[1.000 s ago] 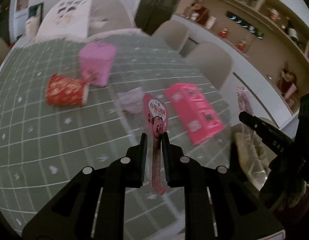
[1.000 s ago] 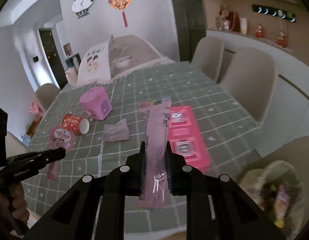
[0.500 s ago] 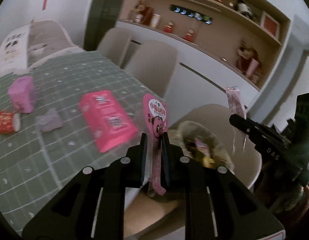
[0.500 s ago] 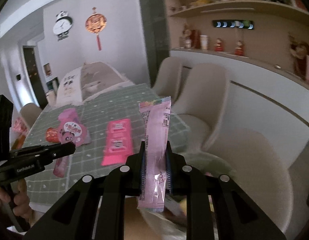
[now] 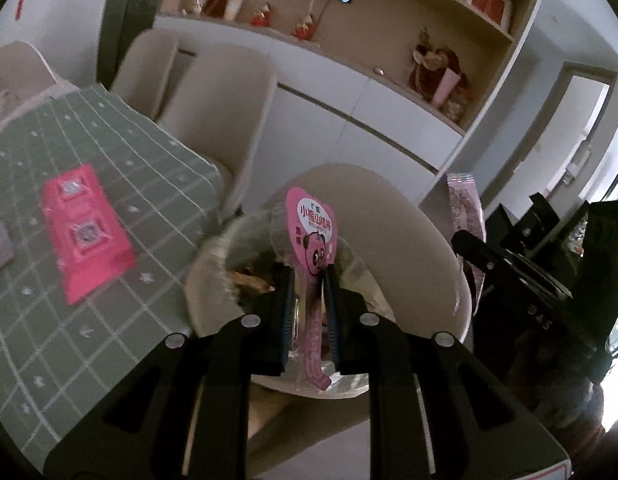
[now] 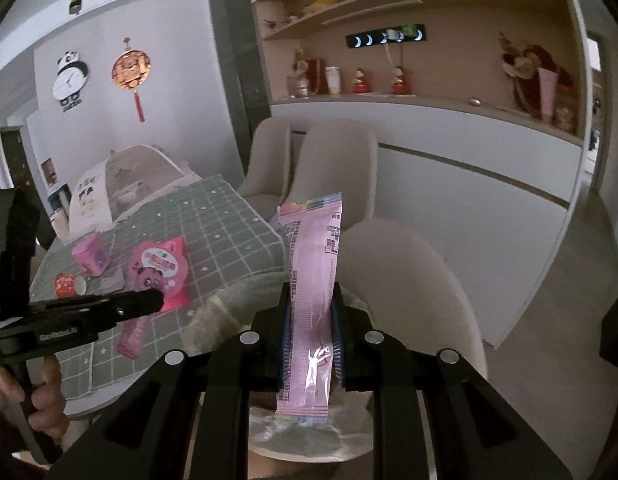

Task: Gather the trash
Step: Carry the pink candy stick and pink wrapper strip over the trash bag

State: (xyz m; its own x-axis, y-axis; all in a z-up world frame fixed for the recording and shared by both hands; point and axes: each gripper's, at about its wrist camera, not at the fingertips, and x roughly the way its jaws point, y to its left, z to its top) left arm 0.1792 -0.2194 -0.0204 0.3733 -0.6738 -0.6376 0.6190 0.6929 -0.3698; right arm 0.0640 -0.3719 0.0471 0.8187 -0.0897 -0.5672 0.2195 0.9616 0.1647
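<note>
My left gripper (image 5: pixel 309 276) is shut on a pink lollipop-shaped wrapper with a panda face (image 5: pixel 315 224). It holds the wrapper over a clear trash bag (image 5: pixel 229 256) that sits on a beige chair (image 5: pixel 409 216). My right gripper (image 6: pixel 310 296) is shut on a long pink snack wrapper (image 6: pixel 313 264), upright above the same bag (image 6: pixel 217 312). The left gripper and its wrapper (image 6: pixel 157 268) show at the left of the right wrist view. The right gripper's wrapper (image 5: pixel 465 208) shows at the right of the left wrist view.
A pink flat box (image 5: pixel 83 228) lies on the green checked tablecloth (image 5: pixel 37 320). A pink tub (image 6: pixel 90 255), a red cup (image 6: pixel 69 285) and a pale wrapper (image 6: pixel 111 282) lie farther back on the table. Beige chairs (image 6: pixel 333 160) and a white cabinet (image 6: pixel 469 184) stand beyond.
Both grippers have swung right, away from the table, and now hold their wrappers over the trash bag on the chair. Both stay shut on their wrappers.
</note>
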